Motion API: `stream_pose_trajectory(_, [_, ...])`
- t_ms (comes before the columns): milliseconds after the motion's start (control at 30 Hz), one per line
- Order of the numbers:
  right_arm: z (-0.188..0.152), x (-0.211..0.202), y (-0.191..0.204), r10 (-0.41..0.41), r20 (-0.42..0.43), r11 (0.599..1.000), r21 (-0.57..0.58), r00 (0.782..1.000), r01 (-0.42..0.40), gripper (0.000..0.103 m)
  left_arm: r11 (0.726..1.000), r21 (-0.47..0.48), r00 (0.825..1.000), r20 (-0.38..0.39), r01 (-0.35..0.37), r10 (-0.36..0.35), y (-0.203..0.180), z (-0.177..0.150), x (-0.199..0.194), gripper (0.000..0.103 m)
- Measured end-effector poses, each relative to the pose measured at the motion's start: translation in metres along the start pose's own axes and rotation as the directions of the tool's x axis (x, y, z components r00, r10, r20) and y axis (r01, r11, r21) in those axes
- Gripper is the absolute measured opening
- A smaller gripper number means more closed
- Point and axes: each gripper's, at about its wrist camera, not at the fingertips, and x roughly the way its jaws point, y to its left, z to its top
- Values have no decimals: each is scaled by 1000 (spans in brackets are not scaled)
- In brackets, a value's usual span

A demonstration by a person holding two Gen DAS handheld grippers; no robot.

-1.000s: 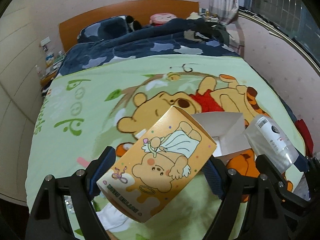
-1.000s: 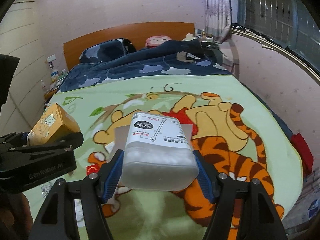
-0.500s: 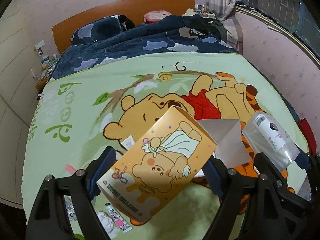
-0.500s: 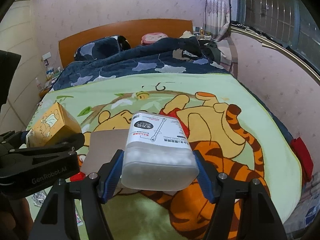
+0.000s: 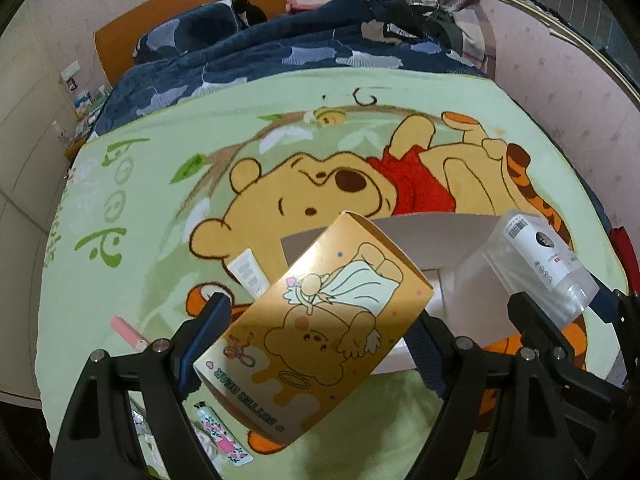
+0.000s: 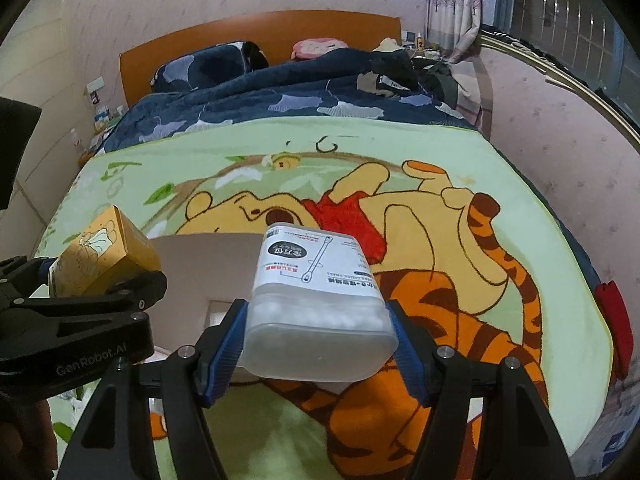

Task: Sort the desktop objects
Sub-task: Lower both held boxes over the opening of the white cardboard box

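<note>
My left gripper (image 5: 316, 348) is shut on an orange cartoon-bear box (image 5: 316, 332), held tilted above the bed. In the right wrist view that box (image 6: 104, 256) shows at the left, in the left gripper (image 6: 72, 312). My right gripper (image 6: 318, 352) is shut on a clear tub of cotton swabs (image 6: 318, 300) with a white label. The same tub (image 5: 536, 264) appears at the right of the left wrist view. Under both lies an open cardboard box (image 5: 452, 256), also the grey-brown cardboard box (image 6: 204, 264) in the right wrist view.
A green cartoon blanket (image 5: 160, 208) covers the bed. On it lie a white tube (image 5: 250, 272), a pink stick (image 5: 128, 332) and a floral lighter (image 5: 222, 432). A navy quilt (image 5: 280, 60) and wooden headboard (image 6: 256, 36) stand behind; a pink wall (image 6: 560, 128) runs along the right.
Both grippers have sunk toward the blanket and moved forward with their loads. The cardboard box and small items on the blanket now show closer and larger.
</note>
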Motion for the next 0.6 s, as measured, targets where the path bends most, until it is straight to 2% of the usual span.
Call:
stream_pose_trajectory(400, [-17, -5, 4, 9, -11, 998, -64, 1000, -10, 69, 1000, 11, 999, -43, 2, -2, -1, -22, 2, 84])
stream_pose_trajectory(600, [-18, -6, 4, 11, -10, 997, -73, 1000, -12, 69, 1000, 25, 999, -45, -5, 6, -5, -22, 3, 84])
